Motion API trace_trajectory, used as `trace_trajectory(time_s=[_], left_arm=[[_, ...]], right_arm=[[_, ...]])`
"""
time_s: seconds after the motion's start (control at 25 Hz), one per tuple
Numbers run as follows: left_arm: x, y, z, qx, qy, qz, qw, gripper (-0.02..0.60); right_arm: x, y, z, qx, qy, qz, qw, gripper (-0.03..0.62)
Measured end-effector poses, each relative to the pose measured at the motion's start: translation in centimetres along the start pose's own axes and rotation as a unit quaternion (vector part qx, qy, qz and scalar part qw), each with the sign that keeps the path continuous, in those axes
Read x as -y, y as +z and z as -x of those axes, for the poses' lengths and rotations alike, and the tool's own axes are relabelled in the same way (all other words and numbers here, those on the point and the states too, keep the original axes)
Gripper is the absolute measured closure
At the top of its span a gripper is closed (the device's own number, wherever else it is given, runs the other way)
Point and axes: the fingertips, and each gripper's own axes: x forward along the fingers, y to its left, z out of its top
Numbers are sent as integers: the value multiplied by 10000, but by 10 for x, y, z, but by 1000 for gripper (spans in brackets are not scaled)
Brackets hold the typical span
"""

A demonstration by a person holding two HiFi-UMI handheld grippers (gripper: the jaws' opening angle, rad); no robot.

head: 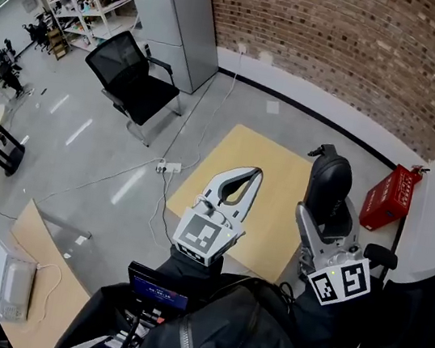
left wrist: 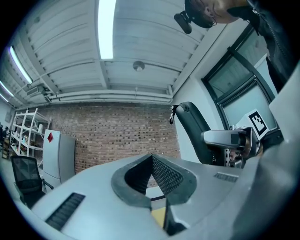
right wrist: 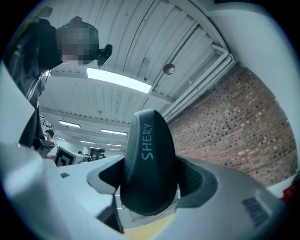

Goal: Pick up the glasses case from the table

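The glasses case is dark, oval and hard-shelled, with "SHERY" printed on it. My right gripper is shut on it and holds it upright in the air over the light wooden table. In the right gripper view the case fills the gap between the grey jaws of the right gripper. My left gripper is beside it on the left, also raised over the table, its tips touching and nothing between them. The left gripper view shows the left gripper shut, pointing up at the brick wall.
A black office chair and a grey cabinet stand on the floor to the far left. A power strip with cables lies by the table's left edge. A red box sits at the right by the wall.
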Motion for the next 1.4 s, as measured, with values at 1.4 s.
trace_trajectory(time_s=[1.4], left_arm=[[4,-9,-4,-82,82,-73,9999,583]], right_arm=[[6,-5,-2,18,99,12,9999,250]])
